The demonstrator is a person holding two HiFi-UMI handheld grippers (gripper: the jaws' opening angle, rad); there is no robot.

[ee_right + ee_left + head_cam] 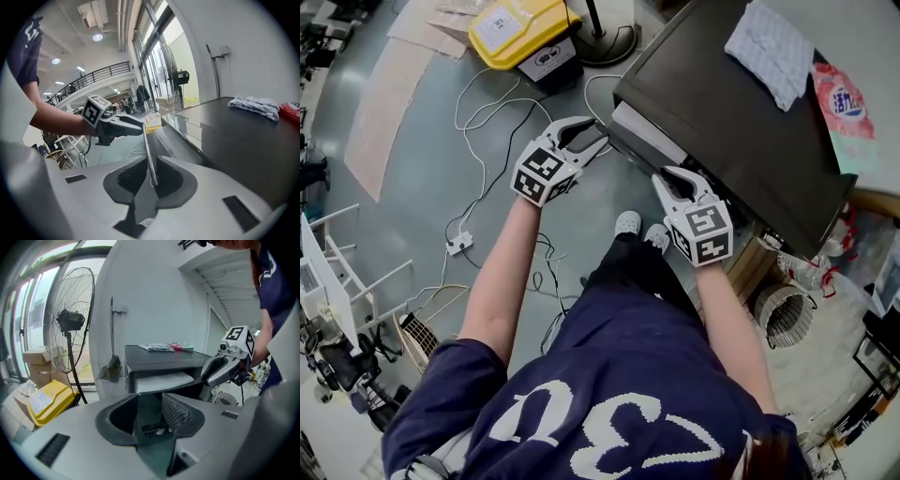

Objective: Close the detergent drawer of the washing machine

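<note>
The dark washing machine [741, 122] has its detergent drawer [639, 129] pulled out toward me, pale inside, with a dark front panel [180, 389]. My left gripper [600, 133] is at the panel's left end, jaws apart [151, 401] and just in front of the panel's lower edge. At the panel's right end is my right gripper [677, 172]. The panel's thin edge [146, 140] runs between its slightly parted jaws [149, 171], with a gap on each side. Each gripper shows in the other's view: right [225, 369], left [117, 124].
A grey cloth [773, 47] and a red packet [844, 103] lie on the machine's top. On the floor are a yellow bin [520, 28], white cables [483, 122], a fan's base [614, 42] and a wire basket [787, 314]. My feet [639, 230] stand right below the drawer.
</note>
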